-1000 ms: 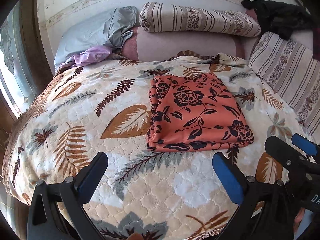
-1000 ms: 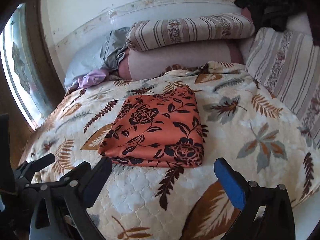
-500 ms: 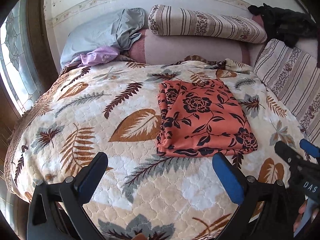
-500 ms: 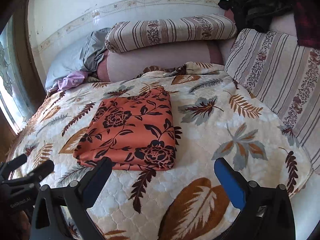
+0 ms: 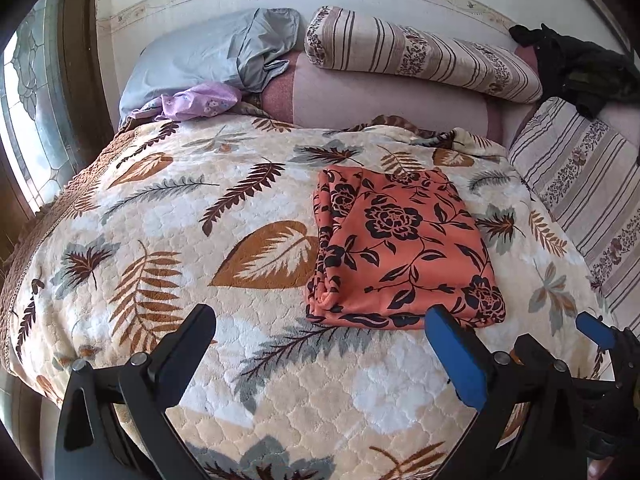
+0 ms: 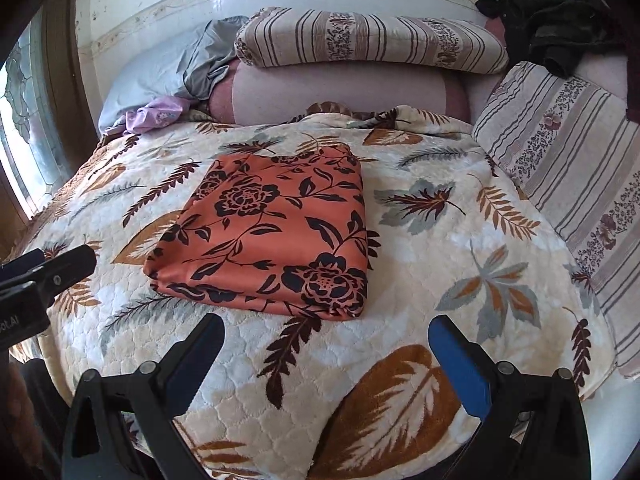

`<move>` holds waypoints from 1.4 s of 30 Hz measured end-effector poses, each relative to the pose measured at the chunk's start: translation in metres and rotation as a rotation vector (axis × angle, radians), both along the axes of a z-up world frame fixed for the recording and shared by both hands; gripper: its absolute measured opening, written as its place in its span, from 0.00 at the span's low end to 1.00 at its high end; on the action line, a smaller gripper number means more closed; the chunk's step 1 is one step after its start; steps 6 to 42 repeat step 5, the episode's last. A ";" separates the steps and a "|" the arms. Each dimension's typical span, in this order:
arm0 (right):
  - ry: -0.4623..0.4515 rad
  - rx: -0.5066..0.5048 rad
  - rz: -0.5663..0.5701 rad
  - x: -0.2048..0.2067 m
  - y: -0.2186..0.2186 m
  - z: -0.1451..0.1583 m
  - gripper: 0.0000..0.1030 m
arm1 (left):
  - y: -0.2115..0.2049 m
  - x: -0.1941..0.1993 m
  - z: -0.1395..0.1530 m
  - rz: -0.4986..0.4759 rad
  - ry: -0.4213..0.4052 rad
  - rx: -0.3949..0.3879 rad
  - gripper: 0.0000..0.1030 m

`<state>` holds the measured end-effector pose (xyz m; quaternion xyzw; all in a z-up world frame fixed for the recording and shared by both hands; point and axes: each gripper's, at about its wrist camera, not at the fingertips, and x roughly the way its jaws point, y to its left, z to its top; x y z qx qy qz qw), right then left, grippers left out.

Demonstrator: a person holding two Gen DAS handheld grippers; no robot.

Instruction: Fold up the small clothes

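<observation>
An orange cloth with black flowers (image 5: pixel 400 248) lies folded into a neat rectangle on the leaf-patterned bedspread (image 5: pixel 160 240); it also shows in the right wrist view (image 6: pixel 272 236). My left gripper (image 5: pixel 320 344) is open and empty, held back from the cloth's near edge. My right gripper (image 6: pixel 326 348) is open and empty, also short of the cloth's near edge. The right gripper's fingers (image 5: pixel 592 328) show at the right edge of the left wrist view. The left gripper's fingers (image 6: pixel 60 268) show at the left edge of the right wrist view.
Striped pillows (image 6: pixel 368 40) and a pink bolster (image 6: pixel 340 92) lie along the headboard. A grey-blue pillow (image 5: pixel 192 60) and a lilac cloth (image 5: pixel 200 100) sit at the back left. A striped cushion (image 6: pixel 568 168) lines the right side, dark clothes (image 6: pixel 552 28) above it. A window (image 5: pixel 36 92) is on the left.
Both grippers have pulled back from the folded cloth and shifted a little, so it sits farther off and more centred. The cloth has not moved. Both grippers stay open.
</observation>
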<state>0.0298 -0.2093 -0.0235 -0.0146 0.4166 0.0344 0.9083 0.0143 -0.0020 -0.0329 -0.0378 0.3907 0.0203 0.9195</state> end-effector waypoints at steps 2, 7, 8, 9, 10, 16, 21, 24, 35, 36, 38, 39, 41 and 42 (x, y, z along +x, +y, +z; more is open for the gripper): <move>-0.001 0.000 0.004 0.001 0.002 0.001 1.00 | -0.001 0.001 0.001 0.001 -0.005 0.003 1.00; -0.003 -0.001 0.008 0.003 0.004 0.002 1.00 | -0.001 0.003 0.004 0.013 -0.017 0.007 1.00; -0.003 -0.001 0.008 0.003 0.004 0.002 1.00 | -0.001 0.003 0.004 0.013 -0.017 0.007 1.00; -0.003 -0.001 0.008 0.003 0.004 0.002 1.00 | -0.001 0.003 0.004 0.013 -0.017 0.007 1.00; -0.003 -0.001 0.008 0.003 0.004 0.002 1.00 | -0.001 0.003 0.004 0.013 -0.017 0.007 1.00; -0.003 -0.001 0.008 0.003 0.004 0.002 1.00 | -0.001 0.003 0.004 0.013 -0.017 0.007 1.00; -0.003 -0.001 0.008 0.003 0.004 0.002 1.00 | -0.001 0.003 0.004 0.013 -0.017 0.007 1.00; -0.003 -0.001 0.008 0.003 0.004 0.002 1.00 | -0.001 0.003 0.004 0.013 -0.017 0.007 1.00; -0.003 -0.001 0.008 0.003 0.004 0.002 1.00 | -0.001 0.003 0.004 0.013 -0.017 0.007 1.00; -0.003 -0.001 0.008 0.003 0.004 0.002 1.00 | -0.001 0.003 0.004 0.013 -0.017 0.007 1.00; -0.003 -0.001 0.008 0.003 0.004 0.002 1.00 | -0.001 0.003 0.004 0.013 -0.017 0.007 1.00; -0.003 -0.001 0.008 0.003 0.004 0.002 1.00 | -0.001 0.003 0.004 0.013 -0.017 0.007 1.00; -0.003 -0.001 0.008 0.003 0.004 0.002 1.00 | -0.001 0.003 0.004 0.013 -0.017 0.007 1.00; -0.003 -0.001 0.008 0.003 0.004 0.002 1.00 | -0.001 0.003 0.004 0.013 -0.017 0.007 1.00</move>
